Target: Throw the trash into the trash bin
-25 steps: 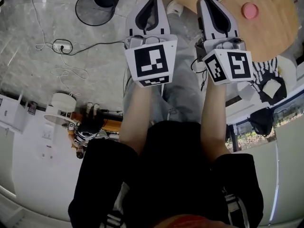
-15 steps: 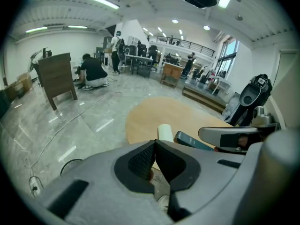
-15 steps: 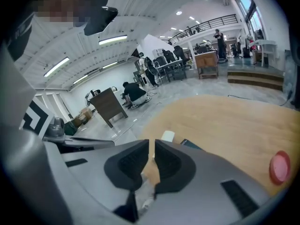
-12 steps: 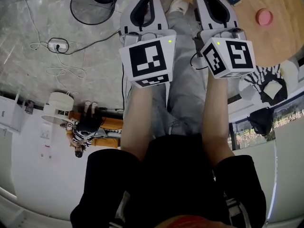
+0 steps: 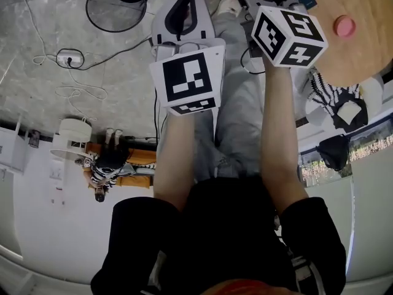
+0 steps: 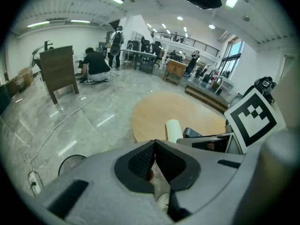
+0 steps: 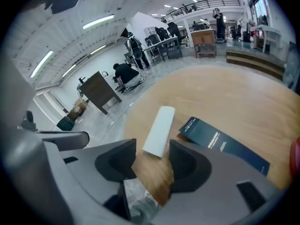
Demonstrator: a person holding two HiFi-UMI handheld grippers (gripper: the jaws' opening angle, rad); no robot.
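since the earlier frame the right gripper (image 7: 152, 156) has been dropped toward the table (image 7: 225, 102), jaws opened wide, nothing held. white strip (image 7: 159, 130) is laid just beyond them, long axis pointing away; left gripper (image 6: 154, 158) is kept closed, farther off.

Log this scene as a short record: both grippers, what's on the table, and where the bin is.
Left gripper: jaws together, nothing held
Right gripper: open, jaws have just been opening; near end of the white packet in the gap, not gripped
Table: round, wooden; also holds blue booklet and pink disc
Trash bin: on the floor, left of the left gripper in the head view
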